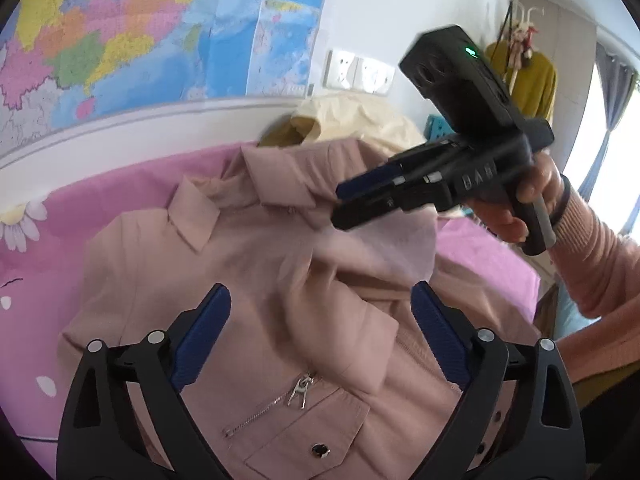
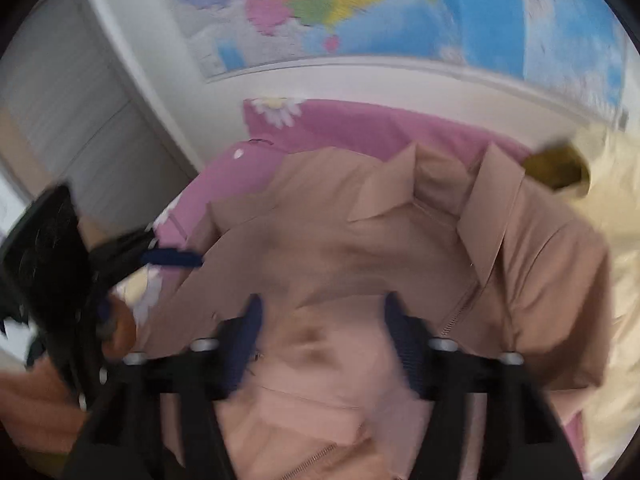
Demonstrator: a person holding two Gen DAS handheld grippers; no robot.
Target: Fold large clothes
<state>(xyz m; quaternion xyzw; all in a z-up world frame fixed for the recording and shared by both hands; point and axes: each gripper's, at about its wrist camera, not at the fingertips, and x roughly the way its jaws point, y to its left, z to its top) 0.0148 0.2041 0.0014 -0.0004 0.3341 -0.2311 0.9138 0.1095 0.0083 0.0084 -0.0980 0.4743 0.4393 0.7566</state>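
A dusty-pink jacket (image 1: 248,264) with a collar, a zip and a snap pocket lies spread on a pink daisy-print bedsheet (image 1: 48,248). One sleeve is folded across its chest. My left gripper (image 1: 322,304) hovers open over the jacket's front, nothing between its blue pads. My right gripper (image 1: 344,204), held by a hand in a pink sleeve (image 1: 592,264), hangs above the folded sleeve near the collar. In the right wrist view the right gripper (image 2: 322,320) stands open over the jacket (image 2: 360,248), and no cloth is pinched. A finger (image 2: 172,258) of the left gripper shows at the left edge.
A cream garment (image 1: 360,120) is bunched at the head of the bed beside the collar. A white ledge (image 1: 120,128) and a wall map (image 1: 120,28) stand behind. Wall sockets (image 1: 358,70), a hanging yellow top (image 1: 532,80) and a curtained window (image 1: 612,120) are at right.
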